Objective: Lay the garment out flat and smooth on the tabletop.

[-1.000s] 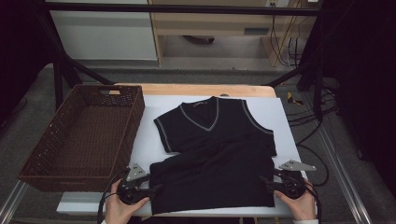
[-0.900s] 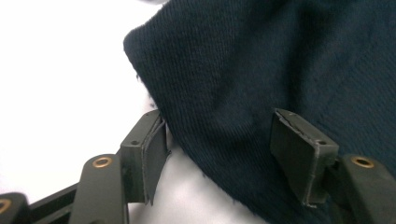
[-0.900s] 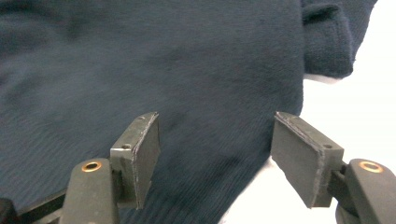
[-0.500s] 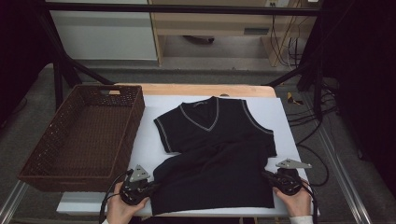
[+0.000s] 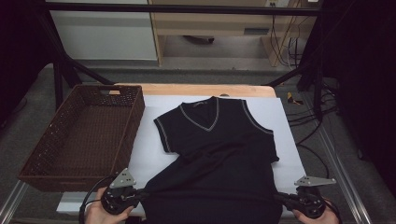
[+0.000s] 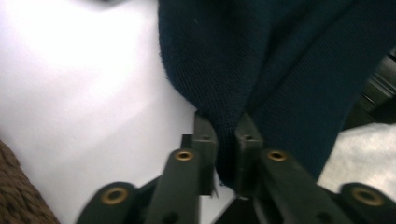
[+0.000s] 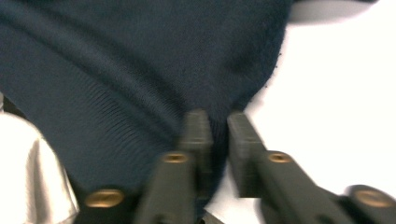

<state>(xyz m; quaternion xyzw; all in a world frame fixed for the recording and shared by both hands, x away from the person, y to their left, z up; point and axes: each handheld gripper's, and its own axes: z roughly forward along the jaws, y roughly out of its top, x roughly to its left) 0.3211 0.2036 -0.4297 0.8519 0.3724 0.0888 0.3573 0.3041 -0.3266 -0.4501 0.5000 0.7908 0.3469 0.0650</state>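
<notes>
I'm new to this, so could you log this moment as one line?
left gripper: shut on vest hem | right gripper: shut on vest hem | vest: hem lifted off white sheet | basket: left

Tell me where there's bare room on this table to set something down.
Bare white table cover runs between the wicker basket and the dark vest, and along the vest's right side to the table edge. The basket's inside is also free. The near edge is crowded: the left gripper and right gripper pinch the vest's hem there.
</notes>
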